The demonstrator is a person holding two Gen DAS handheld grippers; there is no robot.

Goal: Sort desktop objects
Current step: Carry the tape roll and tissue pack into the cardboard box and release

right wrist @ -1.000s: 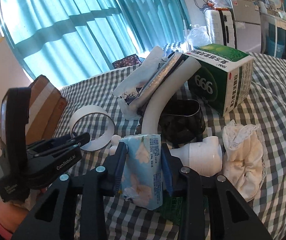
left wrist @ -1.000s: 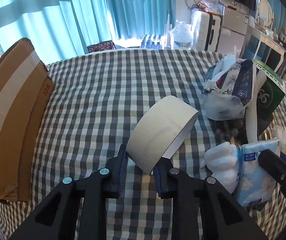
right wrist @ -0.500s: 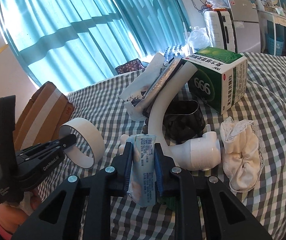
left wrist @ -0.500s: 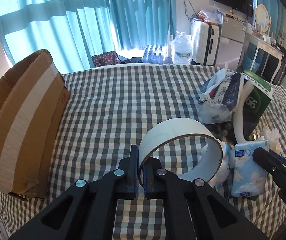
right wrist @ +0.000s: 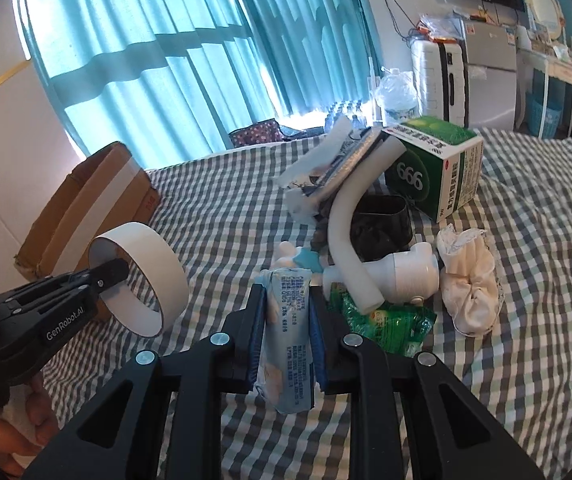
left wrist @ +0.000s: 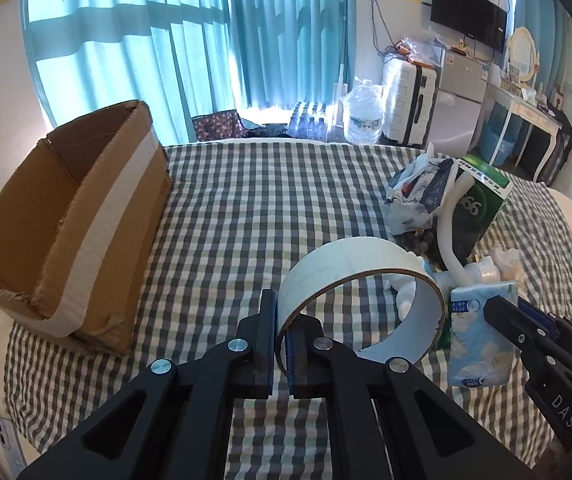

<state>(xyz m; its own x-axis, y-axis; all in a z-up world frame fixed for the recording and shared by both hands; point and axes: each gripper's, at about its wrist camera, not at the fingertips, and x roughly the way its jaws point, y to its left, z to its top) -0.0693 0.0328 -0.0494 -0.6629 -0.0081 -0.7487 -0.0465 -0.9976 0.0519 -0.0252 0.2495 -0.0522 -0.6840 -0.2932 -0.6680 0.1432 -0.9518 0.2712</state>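
Observation:
My left gripper (left wrist: 282,316) is shut on the wall of a wide cream tape roll (left wrist: 349,264) and holds it above the checked cloth; it also shows in the right wrist view (right wrist: 142,276). My right gripper (right wrist: 286,308) is shut on a blue tissue pack (right wrist: 286,340), lifted off the cloth; the pack also shows in the left wrist view (left wrist: 477,336). An open cardboard box (left wrist: 74,216) stands at the left of the table.
A pile lies at the right: a green 999 medicine box (right wrist: 433,172), a white curved tube with a white head (right wrist: 365,240), a black cup (right wrist: 381,224), a white crumpled cloth (right wrist: 469,280), a green packet (right wrist: 393,320), foil wrappers (right wrist: 325,172).
Both grippers have risen and pulled back. The tape roll and the tissue pack have come up off the cloth with them, and the cardboard box's open top has come into view.

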